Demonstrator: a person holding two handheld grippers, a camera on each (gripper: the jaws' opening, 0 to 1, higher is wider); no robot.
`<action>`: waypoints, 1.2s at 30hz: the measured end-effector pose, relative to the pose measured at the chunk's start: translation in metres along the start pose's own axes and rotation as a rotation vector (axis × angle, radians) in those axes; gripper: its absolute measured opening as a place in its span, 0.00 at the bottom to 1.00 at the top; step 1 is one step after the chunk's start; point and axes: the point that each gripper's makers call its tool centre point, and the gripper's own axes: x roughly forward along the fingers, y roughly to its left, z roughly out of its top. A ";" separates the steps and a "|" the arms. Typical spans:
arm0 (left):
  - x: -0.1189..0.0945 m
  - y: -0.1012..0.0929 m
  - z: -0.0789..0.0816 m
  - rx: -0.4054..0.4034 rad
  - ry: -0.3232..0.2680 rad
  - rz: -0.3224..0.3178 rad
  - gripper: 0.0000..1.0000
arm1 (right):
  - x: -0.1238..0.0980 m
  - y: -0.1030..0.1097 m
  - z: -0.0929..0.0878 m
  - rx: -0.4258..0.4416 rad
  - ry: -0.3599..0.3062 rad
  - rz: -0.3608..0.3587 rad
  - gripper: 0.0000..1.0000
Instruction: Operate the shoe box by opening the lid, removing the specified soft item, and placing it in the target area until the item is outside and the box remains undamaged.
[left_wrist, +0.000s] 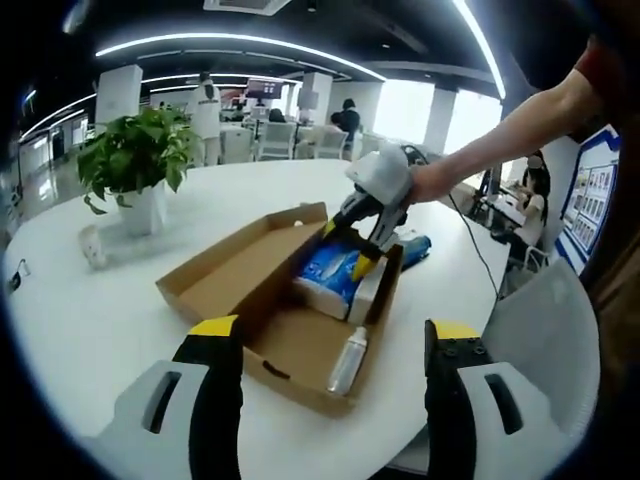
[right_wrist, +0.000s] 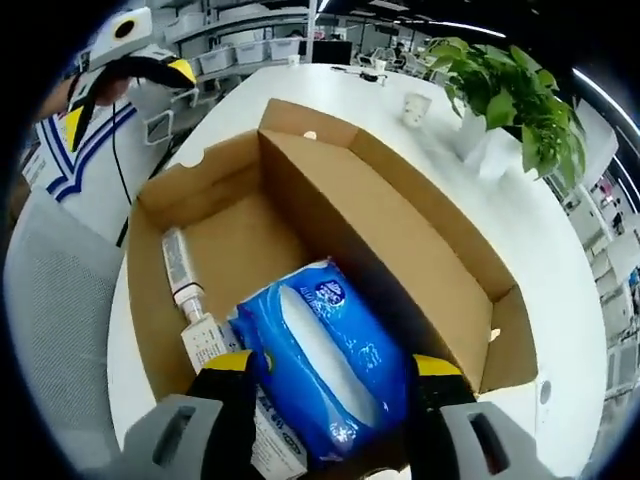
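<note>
An open cardboard shoe box (left_wrist: 300, 345) (right_wrist: 240, 235) lies on the round white table (left_wrist: 90, 330), its lid (left_wrist: 225, 275) folded flat to the left. Inside rests a blue soft tissue pack (left_wrist: 328, 268) (right_wrist: 335, 365). My right gripper (left_wrist: 350, 248) (right_wrist: 335, 375), held by a person's hand, reaches into the box, and its two jaws press the pack's sides. My left gripper (left_wrist: 335, 330) (right_wrist: 128, 98) hovers open at the box's near edge, holding nothing.
A white spray bottle (left_wrist: 348, 360) (right_wrist: 178, 265) and a small white carton (right_wrist: 205, 345) lie in the box beside the pack. A potted plant (left_wrist: 135, 155) (right_wrist: 510, 95) and a paper cup (right_wrist: 415, 108) stand on the table. A grey chair (left_wrist: 545, 340) sits at its edge.
</note>
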 end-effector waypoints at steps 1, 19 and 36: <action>0.000 0.000 0.000 -0.002 -0.002 0.001 0.74 | 0.001 -0.002 -0.001 -0.029 0.019 -0.008 0.58; -0.005 0.005 0.001 -0.004 -0.006 0.014 0.74 | 0.021 0.009 -0.013 -0.369 0.182 0.062 0.57; -0.001 0.002 0.008 0.002 -0.009 0.000 0.73 | 0.021 0.022 -0.003 -0.423 0.141 0.094 0.59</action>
